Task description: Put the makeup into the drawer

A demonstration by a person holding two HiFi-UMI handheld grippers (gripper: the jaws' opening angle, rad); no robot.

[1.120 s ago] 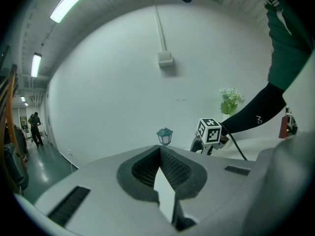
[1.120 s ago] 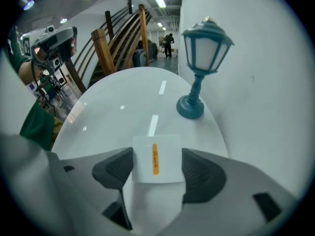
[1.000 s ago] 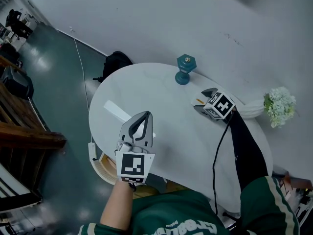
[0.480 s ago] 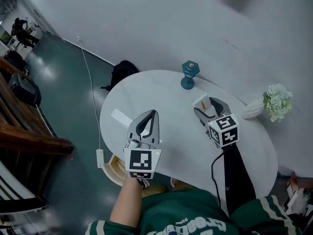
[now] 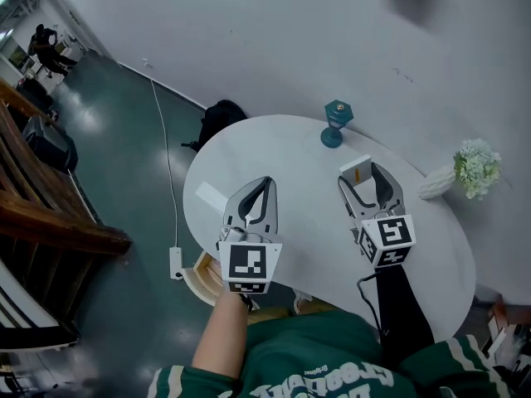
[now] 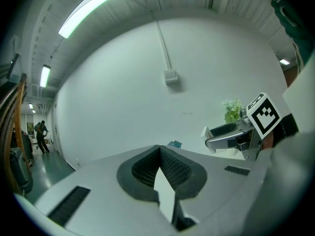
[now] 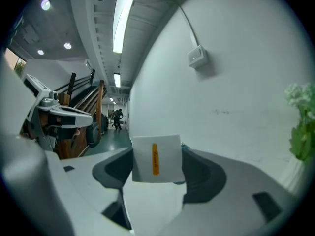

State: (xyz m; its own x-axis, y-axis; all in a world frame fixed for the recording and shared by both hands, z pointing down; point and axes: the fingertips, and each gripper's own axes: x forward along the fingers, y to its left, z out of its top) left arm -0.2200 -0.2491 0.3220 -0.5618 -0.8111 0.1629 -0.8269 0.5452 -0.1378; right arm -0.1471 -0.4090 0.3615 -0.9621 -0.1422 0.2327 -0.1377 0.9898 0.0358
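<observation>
The makeup is a small white box point(image 5: 358, 168) with an orange stripe. My right gripper point(image 5: 365, 176) is shut on it and holds it in the air above the round white table point(image 5: 282, 152). In the right gripper view the box point(image 7: 156, 159) fills the gap between the dark pads point(image 7: 199, 173), facing the camera. My left gripper point(image 5: 262, 186) hovers over the table's near left part, shut and holding nothing; its pads point(image 6: 172, 168) meet at the tip. A pale wooden thing point(image 5: 202, 279), perhaps the drawer, sticks out under the table's near edge.
A teal stand point(image 5: 334, 123) sits at the table's far edge and a white vase of pale flowers point(image 5: 474, 169) lies at its right. A flat white piece point(image 5: 211, 196) rests on the left. On the floor are a black bag point(image 5: 222, 114) and a cable with power strip point(image 5: 176, 262).
My right gripper has come up off the table with the box and swung level, nearer to me. The left gripper has risen a little.
</observation>
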